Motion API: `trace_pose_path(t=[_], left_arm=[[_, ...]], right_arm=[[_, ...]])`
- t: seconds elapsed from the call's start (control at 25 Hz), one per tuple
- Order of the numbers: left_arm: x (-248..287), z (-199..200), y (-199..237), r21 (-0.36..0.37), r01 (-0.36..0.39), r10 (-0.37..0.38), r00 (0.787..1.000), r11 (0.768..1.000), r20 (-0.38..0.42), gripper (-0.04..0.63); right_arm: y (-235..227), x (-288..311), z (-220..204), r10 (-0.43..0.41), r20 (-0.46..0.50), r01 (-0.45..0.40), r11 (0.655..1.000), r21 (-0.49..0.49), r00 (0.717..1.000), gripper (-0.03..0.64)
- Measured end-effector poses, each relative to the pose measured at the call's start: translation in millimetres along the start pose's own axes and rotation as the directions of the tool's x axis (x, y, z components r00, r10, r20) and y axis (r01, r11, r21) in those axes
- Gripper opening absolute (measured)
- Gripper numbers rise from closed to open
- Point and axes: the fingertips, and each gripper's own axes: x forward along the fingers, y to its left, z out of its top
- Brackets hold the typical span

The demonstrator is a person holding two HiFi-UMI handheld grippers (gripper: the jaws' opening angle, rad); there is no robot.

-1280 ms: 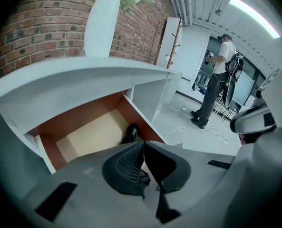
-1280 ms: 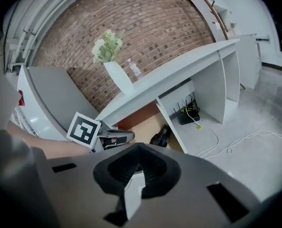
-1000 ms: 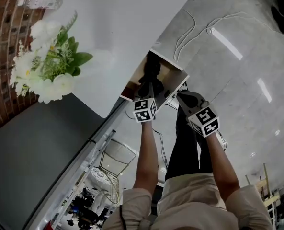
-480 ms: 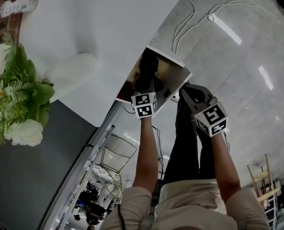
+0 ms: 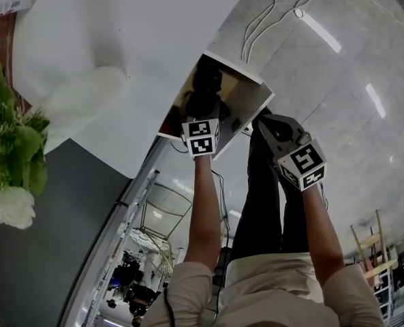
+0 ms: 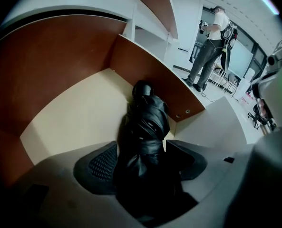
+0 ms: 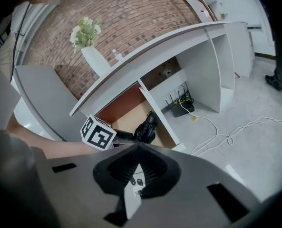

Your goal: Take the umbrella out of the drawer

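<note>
A black folded umbrella (image 6: 145, 118) lies in the open wood-lined drawer (image 6: 74, 113) under the white counter. My left gripper (image 6: 143, 151) reaches down into the drawer, jaws opening, with the umbrella's near end between the pads (image 6: 100, 163); the right pad stands clear of it. In the head view the left gripper (image 5: 200, 113) is over the umbrella (image 5: 203, 87) in the drawer (image 5: 246, 104). My right gripper (image 5: 268, 122) hangs beside the drawer's front corner, over the floor. Its jaws (image 7: 138, 148) meet, holding nothing. That view also shows the umbrella (image 7: 145, 129).
The white counter (image 5: 140, 39) carries a vase of white flowers (image 5: 11, 162). White cables (image 7: 226, 132) lie on the grey floor, and a router (image 7: 181, 106) sits in an open shelf bay. A person (image 6: 207, 51) stands far off.
Both grippers have sunk, the left one deeper into the drawer over the umbrella. The head view has swung, so the flowers slid to the left edge.
</note>
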Motion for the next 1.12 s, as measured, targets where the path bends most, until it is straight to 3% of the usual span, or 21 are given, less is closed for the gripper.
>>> trace_pose_path(t=[0.28,0.48,0.64,1.12], left_arm=[[19.6,0.9,-5.1,0.07,-0.018,0.02,0.999,0.997,-0.039,0.298],[25.1,0.8,-1.4,0.078,-0.102,0.101,0.995,0.992,0.009,0.298],[26.7,-2.0,0.4,0.078,-0.119,0.117,0.993,0.99,0.031,0.298],[30.2,-0.5,-0.2,0.101,-0.166,0.163,0.986,0.981,0.034,0.298]], right_arm=[[-3.2,-2.1,2.8,-0.016,0.003,0.016,1.0,-0.014,1.0,0.067],[-9.4,-5.8,0.8,-0.031,-0.002,0.031,0.999,-0.005,1.0,0.067],[-10.3,-6.3,-1.2,-0.035,-0.007,0.035,0.999,0.008,0.999,0.067],[21.2,9.0,9.9,0.037,-0.001,-0.037,0.999,-0.036,0.999,0.067]])
